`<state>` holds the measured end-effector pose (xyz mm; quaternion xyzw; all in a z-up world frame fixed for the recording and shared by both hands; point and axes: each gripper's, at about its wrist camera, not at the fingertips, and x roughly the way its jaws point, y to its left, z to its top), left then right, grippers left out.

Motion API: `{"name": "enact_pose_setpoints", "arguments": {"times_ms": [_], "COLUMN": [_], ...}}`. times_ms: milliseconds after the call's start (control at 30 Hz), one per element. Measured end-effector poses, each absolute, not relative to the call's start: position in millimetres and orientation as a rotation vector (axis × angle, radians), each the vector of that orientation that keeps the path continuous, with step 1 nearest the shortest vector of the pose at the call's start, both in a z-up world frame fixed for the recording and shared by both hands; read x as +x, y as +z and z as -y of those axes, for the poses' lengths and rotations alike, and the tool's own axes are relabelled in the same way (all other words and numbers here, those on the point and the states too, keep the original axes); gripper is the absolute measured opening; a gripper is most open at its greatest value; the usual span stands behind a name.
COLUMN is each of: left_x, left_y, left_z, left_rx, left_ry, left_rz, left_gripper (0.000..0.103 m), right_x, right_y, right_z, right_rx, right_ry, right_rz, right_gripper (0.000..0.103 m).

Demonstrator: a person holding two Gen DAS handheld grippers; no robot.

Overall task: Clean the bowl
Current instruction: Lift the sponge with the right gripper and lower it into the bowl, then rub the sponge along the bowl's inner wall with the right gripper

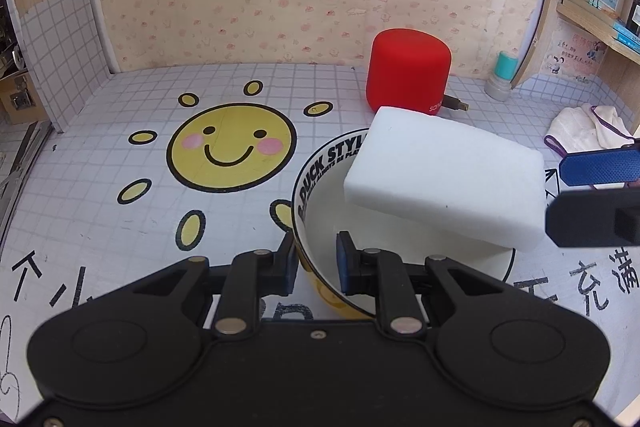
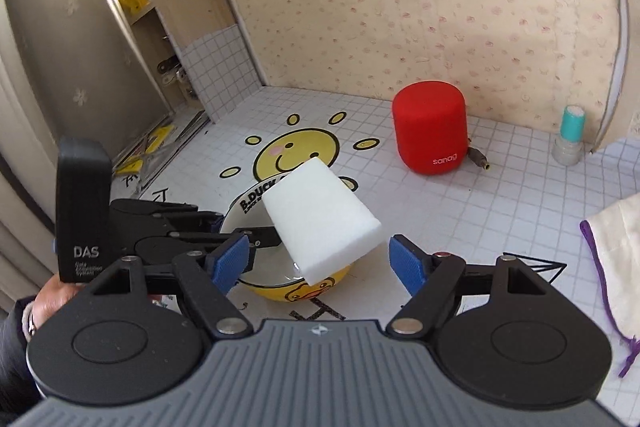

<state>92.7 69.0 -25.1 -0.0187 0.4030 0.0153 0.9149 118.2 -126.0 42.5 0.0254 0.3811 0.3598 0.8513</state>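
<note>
Nearby red speaker (image 1: pixel 410 71); left tongs (image 1: pixel 316 259) clench bowl (image 1: pixel 320 187) rim; right tongs (image 2: pixel 320 261) released, sponge (image 2: pixel 320 217) between.

White sponge (image 2: pixel 320 223) atop yellow bowl (image 2: pixel 296 291)

A grid-patterned table (image 1: pixel 120 227) with a sun print is carrying the bowl (image 1: pixel 320 187) at lower centre, a red speaker (image 1: pixel 410 71), a teal-capped bottle (image 1: pixel 502 75) and a cloth (image 1: pixel 580 131) at right.
</note>
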Motion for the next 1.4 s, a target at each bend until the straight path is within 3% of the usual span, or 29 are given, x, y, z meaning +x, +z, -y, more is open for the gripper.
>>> {"name": "enact_pose_setpoints", "arguments": {"times_ms": [467, 533, 633, 733, 1300, 1400], "left_x": [88.0, 86.8, 85.6, 85.5, 81.6, 81.0], "left_y": [-22.1, -21.7, -21.3, -21.1, -22.0, -22.0], "left_z": [-62.3, -58.8, -56.3, -59.5, -65.8, -66.1], "left_rx": [0.011, 0.036, 0.052, 0.046, 0.045, 0.042], "left_ry": [0.054, 0.065, 0.073, 0.061, 0.001, 0.000], "left_rz": [-0.812, -0.803, -0.796, -0.793, -0.760, -0.759], "left_gripper": [0.022, 0.022, 0.022, 0.023, 0.025, 0.025], "right_x": [141.0, 140.2, 137.9, 135.9, 127.3, 126.3], "right_y": [6.0, 8.5, 15.5, 23.3, 40.5, 42.0], "right_z": [136.4, 132.7, 122.9, 113.5, 72.6, 73.4], "right_rx": [0.391, 0.396, 0.329, 0.232, -0.251, -0.247], "right_ry": [0.699, 0.723, 0.726, 0.728, 0.821, 0.820], "right_rz": [-0.903, -0.885, -0.846, -0.802, -0.764, -0.751], "right_gripper": [0.077, 0.067, 0.057, 0.053, 0.052, 0.043]}}
